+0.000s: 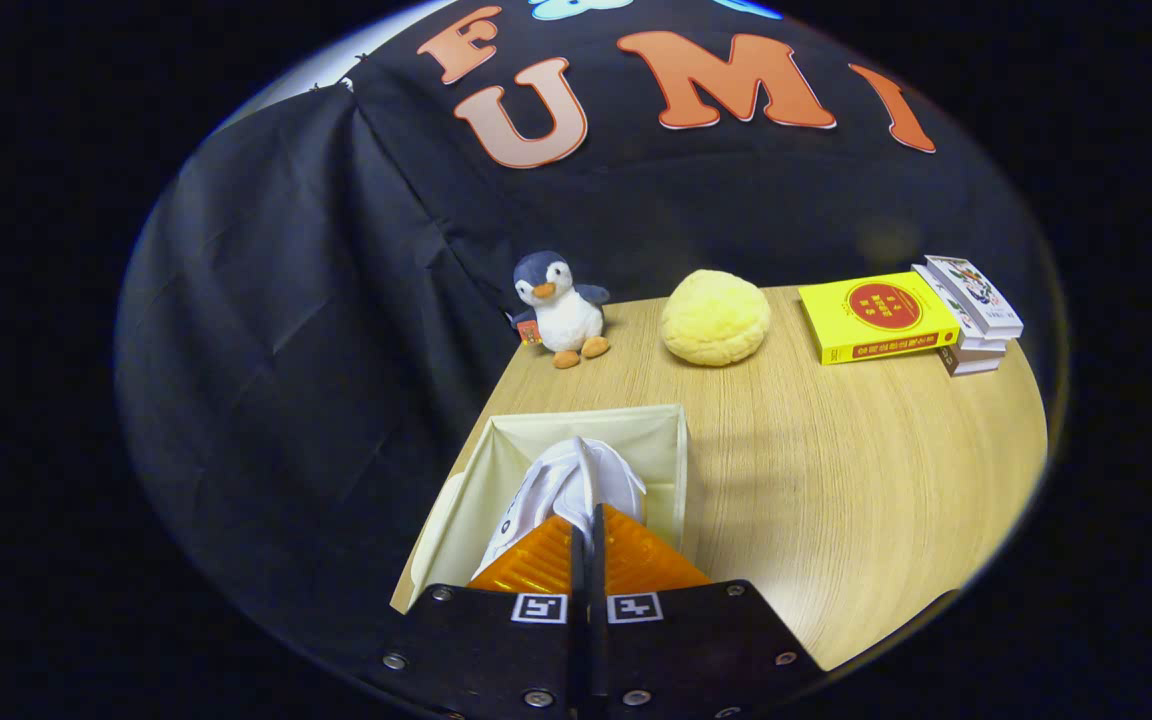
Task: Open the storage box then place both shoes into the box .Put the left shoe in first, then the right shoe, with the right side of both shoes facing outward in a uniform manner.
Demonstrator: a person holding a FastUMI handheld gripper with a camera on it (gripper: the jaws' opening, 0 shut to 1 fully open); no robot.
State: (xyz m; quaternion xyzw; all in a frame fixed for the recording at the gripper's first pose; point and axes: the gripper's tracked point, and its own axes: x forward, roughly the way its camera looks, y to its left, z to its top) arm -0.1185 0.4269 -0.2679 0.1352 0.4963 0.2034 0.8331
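Storage box point(636, 430) sits open on the worktop point(836, 500), near its edge. Over the box the claw point(586, 520) is pinched together on the heel of a white shoe point(576, 480). Beyond the box stand a penguin toy point(561, 305), a yellow plush ball point(714, 318) and stacked books point(906, 315).

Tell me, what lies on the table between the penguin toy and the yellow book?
In the gripper view, a round yellow plush sits between the penguin toy and the yellow book. The claw, nearer, is shut on a white shoe over the open storage box.
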